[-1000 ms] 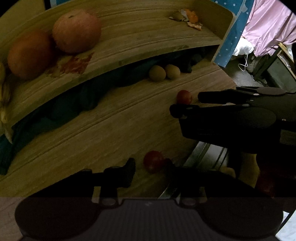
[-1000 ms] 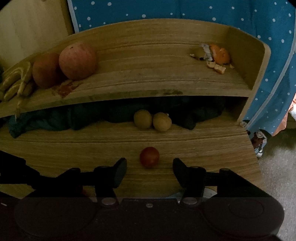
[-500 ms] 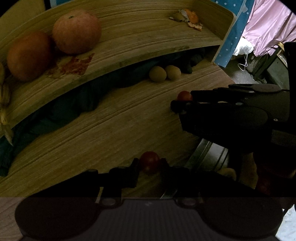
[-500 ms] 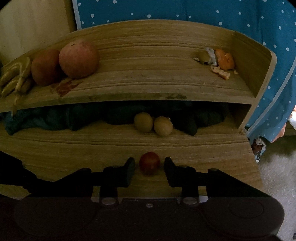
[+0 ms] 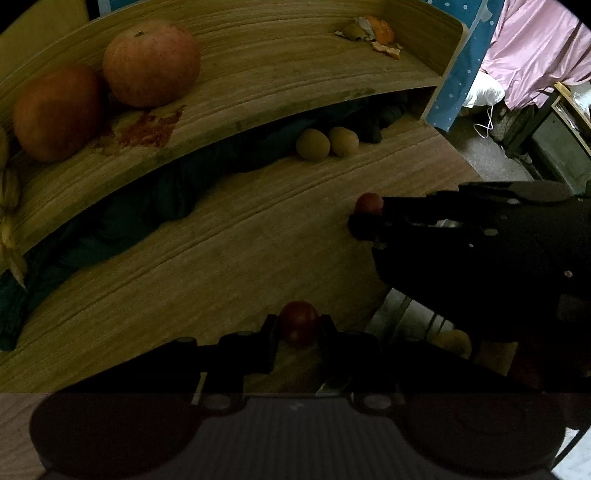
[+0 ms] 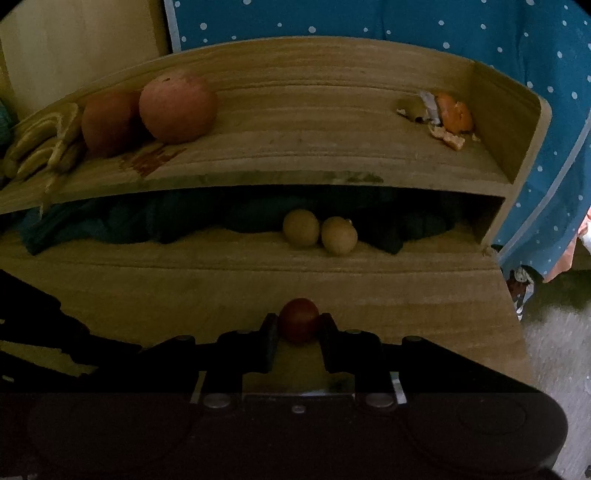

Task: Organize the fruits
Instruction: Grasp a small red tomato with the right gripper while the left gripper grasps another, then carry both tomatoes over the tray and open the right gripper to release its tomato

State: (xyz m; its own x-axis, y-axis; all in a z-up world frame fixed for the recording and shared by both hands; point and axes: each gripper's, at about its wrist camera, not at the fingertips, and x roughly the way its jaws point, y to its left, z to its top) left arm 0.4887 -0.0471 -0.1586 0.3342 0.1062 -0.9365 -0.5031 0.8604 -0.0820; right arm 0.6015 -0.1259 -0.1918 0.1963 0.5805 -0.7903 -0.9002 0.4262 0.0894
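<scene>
Two small red fruits lie on the wooden desk. My left gripper (image 5: pixel 298 328) is shut on one small red fruit (image 5: pixel 298 322) near the desk's front edge. My right gripper (image 6: pixel 298 328) is shut on the other small red fruit (image 6: pixel 298 319); in the left wrist view that same red fruit (image 5: pixel 369 203) shows at the tips of the right gripper (image 5: pixel 365 218). Two yellow-green round fruits (image 6: pixel 319 232) rest further back under the shelf. An apple (image 6: pixel 177 107), an orange (image 6: pixel 109 122) and bananas (image 6: pixel 40 147) sit on the upper shelf's left side.
Orange peel scraps (image 6: pixel 447 118) lie at the shelf's right end. Dark cloth (image 6: pixel 129 221) fills the space under the shelf. A metal rack or basket (image 5: pixel 413 317) with a pale fruit (image 5: pixel 452 341) sits below the desk's right edge. A blue dotted curtain (image 6: pixel 369 18) hangs behind.
Both grippers have closed from open onto their small red fruits. The right gripper has moved slightly forward toward its fruit.
</scene>
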